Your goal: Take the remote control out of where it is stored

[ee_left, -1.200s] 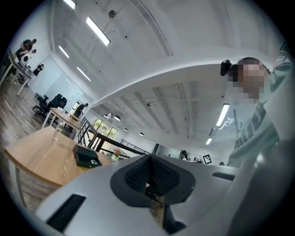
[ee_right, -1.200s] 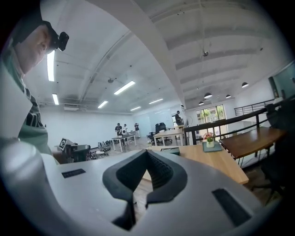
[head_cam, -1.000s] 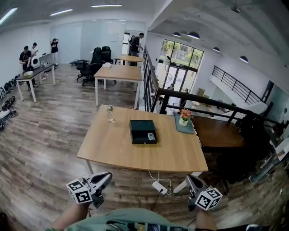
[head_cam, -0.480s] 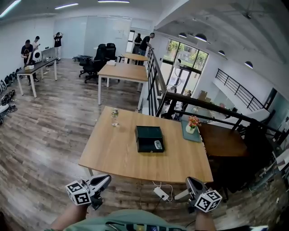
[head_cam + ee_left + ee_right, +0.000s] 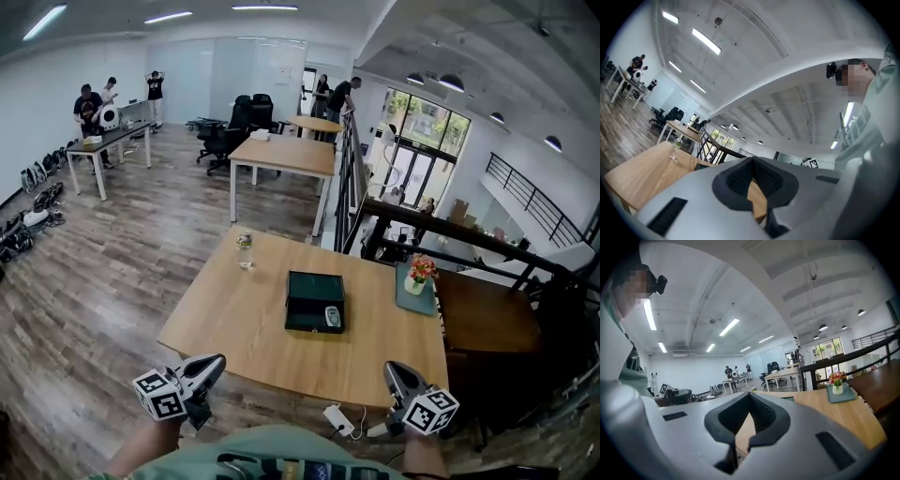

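Left gripper (image 5: 212,366) shut, pads together, nothing between; right gripper (image 5: 395,375) likewise shut and empty; both are held close to the body at the near side of the table (image 5: 225,319), well apart from the box (image 5: 305,286); box is dark, open-topped, and sits mid-table; remote (image 5: 332,317) lies flat inside it, in the near right corner, just beside the walls; task judged not yet begun, approach only. Handling, by judgement: remote is small, light, rigid, with a smooth plastic shell, so likely slippery under hard pads; not fragile, though the buttons may be pressed if it is squeezed face to back. Best hold: across the two long edges, near the middle, jaws coming from above; room on the wall side looks tight, so jaws must open before descent, and one pad slips between remote and wall. Risks: box shifting on the table; remote tipping if taken by one end.
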Demonstrator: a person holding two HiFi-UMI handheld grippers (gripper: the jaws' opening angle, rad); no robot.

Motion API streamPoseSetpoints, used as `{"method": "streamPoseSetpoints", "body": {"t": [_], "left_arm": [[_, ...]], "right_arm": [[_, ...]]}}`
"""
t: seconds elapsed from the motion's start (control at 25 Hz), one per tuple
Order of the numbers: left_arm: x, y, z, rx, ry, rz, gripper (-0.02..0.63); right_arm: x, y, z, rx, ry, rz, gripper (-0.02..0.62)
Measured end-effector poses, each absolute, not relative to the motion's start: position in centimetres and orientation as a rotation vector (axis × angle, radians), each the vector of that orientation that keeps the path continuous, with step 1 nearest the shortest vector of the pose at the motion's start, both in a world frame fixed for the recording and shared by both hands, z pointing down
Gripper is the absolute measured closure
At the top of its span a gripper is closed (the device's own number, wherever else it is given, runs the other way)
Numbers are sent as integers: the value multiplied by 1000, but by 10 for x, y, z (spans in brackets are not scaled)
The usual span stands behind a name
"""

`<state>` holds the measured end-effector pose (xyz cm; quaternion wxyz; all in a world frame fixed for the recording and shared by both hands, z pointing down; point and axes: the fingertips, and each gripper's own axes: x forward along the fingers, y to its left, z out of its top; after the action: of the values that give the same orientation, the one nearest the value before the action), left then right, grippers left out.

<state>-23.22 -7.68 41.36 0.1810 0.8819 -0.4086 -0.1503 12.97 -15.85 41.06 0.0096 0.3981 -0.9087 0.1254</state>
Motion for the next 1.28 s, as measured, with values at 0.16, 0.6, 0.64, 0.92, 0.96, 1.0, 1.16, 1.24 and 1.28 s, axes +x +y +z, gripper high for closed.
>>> {"method": "streamPoseSetpoints", "body": {"t": [0.16, 0.6, 0.64, 0.92, 0.96, 1.0, 1.16, 1.24, 1.28], "left_arm": [[-178, -103, 413, 2459, -1207, -410, 607], [-64, -167, 421, 2424, -1234, -271, 607], [-62, -171, 422, 2420, -1239, -261, 607], [-77, -209, 438, 2406, -1243, -219, 607], [-81, -216, 443, 2404, -1235, -214, 607], [-86, -223, 447, 2401, -1225, -210, 607], [-125, -261, 467, 2406, -1163, -228, 607], [-155, -289, 476, 2433, -1116, -250, 607], [-170, -304, 481, 2451, -1090, -258, 607]], "right_arm": [[174, -203, 405, 1151, -2876, 363, 591], [272, -281, 448, 1104, -2910, 504, 591], [273, -286, 451, 1097, -2914, 514, 591], [253, -322, 480, 1062, -2903, 569, 591], [248, -328, 484, 1066, -2896, 571, 591], [243, -335, 487, 1071, -2889, 571, 591], [205, -367, 491, 1109, -2844, 547, 591], [178, -389, 492, 1144, -2810, 518, 591], [164, -400, 491, 1171, -2789, 510, 591]]}}
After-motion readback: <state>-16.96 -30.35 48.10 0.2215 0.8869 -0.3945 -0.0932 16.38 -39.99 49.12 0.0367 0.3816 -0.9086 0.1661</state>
